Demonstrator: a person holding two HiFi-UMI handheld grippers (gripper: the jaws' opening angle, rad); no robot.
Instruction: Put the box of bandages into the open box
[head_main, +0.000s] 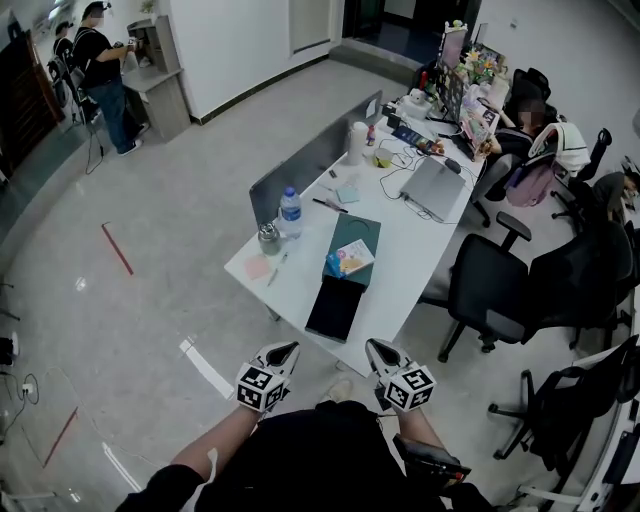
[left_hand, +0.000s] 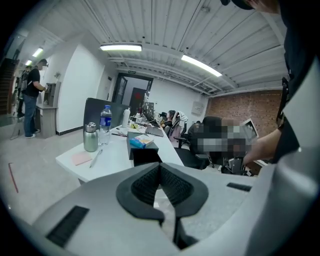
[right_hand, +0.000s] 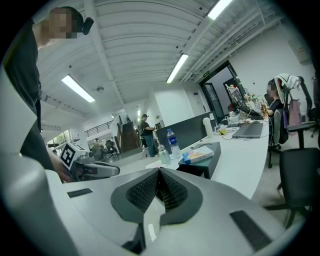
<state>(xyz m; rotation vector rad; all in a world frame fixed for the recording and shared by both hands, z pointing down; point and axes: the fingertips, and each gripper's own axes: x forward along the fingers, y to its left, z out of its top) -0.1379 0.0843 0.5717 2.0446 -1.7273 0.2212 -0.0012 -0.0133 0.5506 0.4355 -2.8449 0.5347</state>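
Holding left tongs (head_main: 288, 348) and right tongs (head_main: 373, 346) pressed together, empty, short of the worktop (head_main: 300, 275); ahead, bandage box (head_main: 350, 260) just beyond open box (head_main: 333, 308).

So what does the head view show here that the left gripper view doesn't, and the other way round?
Only the head view: from above, the left gripper and right gripper held short of the white desk, with floor between. Only the left gripper view: the ceiling lights, the brick wall, and that gripper's jaws closed together, nothing between them. Both: the water bottle, the steel flask, the box of bandages lying on the dark green box, and a person standing at the far counter.
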